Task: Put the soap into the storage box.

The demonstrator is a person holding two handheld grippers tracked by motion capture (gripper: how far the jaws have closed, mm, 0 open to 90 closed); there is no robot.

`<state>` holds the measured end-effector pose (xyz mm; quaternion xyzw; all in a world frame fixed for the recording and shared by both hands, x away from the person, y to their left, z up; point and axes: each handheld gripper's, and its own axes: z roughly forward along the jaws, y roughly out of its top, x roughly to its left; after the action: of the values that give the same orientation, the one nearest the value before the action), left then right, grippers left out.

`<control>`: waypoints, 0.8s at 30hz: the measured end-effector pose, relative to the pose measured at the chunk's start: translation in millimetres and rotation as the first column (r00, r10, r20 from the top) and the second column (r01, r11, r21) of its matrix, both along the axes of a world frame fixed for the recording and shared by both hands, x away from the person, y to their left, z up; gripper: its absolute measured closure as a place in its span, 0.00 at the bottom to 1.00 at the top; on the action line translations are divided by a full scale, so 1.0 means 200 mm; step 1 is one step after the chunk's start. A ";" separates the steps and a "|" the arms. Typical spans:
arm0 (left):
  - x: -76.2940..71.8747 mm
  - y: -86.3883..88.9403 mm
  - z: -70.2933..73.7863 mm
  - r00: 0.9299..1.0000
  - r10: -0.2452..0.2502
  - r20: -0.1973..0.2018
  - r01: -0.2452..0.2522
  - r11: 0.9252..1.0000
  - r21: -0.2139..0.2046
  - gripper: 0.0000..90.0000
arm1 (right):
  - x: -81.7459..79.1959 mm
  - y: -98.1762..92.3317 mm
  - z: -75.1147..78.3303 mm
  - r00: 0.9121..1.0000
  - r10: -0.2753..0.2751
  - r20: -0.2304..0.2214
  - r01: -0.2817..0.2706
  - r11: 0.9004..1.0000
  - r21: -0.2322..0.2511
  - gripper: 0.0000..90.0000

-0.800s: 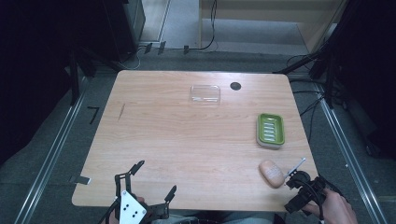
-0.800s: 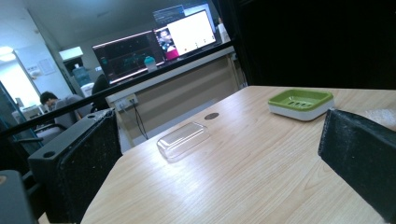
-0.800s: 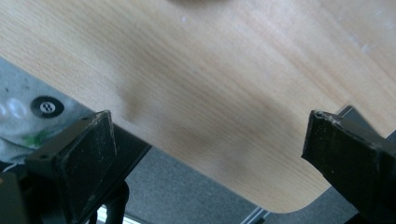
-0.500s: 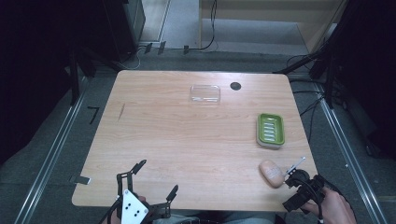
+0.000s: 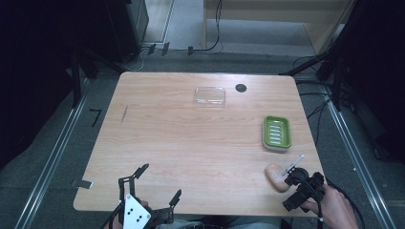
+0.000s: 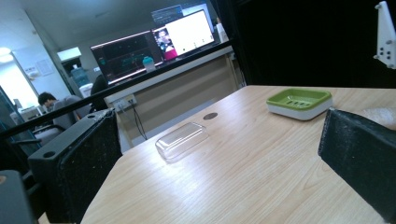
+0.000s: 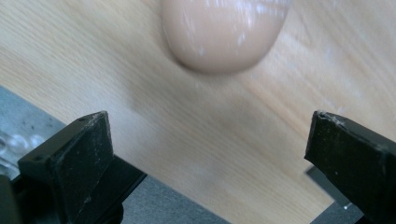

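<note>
The soap (image 5: 278,177) lies lengthwise toward the desk's (image 5: 191,143) front right corner; my right tool (image 5: 297,177), released, has crept closer.

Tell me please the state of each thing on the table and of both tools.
Soap bar: lying on the table, near the front right corner, not gripped.
Green soap dish: upright, empty.
Clear lid: lying on the table by itself, apart from the dish.
Right tool: open, jaws short of the soap.
Left tool: open, holding nothing.
</note>
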<state>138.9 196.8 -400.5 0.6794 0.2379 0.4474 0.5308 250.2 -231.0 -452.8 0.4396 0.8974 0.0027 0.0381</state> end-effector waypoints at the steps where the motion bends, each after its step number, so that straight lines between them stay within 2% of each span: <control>1: 0.00 0.00 0.00 1.000 0.001 0.001 -0.001 1.000 -0.009 0.00 | 0.01 0.01 0.00 1.000 0.005 0.002 -0.005 1.000 0.000 0.01; 8: 0.00 0.00 0.00 1.000 0.002 0.002 -0.002 1.000 -0.006 0.00 | 0.04 0.07 0.01 0.999 0.034 -0.005 -0.034 0.999 0.002 0.00; 15: 0.00 0.00 0.00 1.000 0.000 0.000 0.000 1.000 -0.002 0.00 | 0.06 0.08 0.02 1.000 0.018 0.005 -0.018 1.000 0.014 0.00; 24: 0.00 0.00 0.00 1.000 -0.002 0.001 0.002 1.000 -0.006 0.00 | 0.13 0.09 0.02 1.000 -0.010 0.009 0.010 0.999 0.043 0.00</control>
<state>139.5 197.8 -400.6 0.6777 0.2385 0.4465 0.5334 277.1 -213.1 -449.8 0.4449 0.8947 0.0238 0.0330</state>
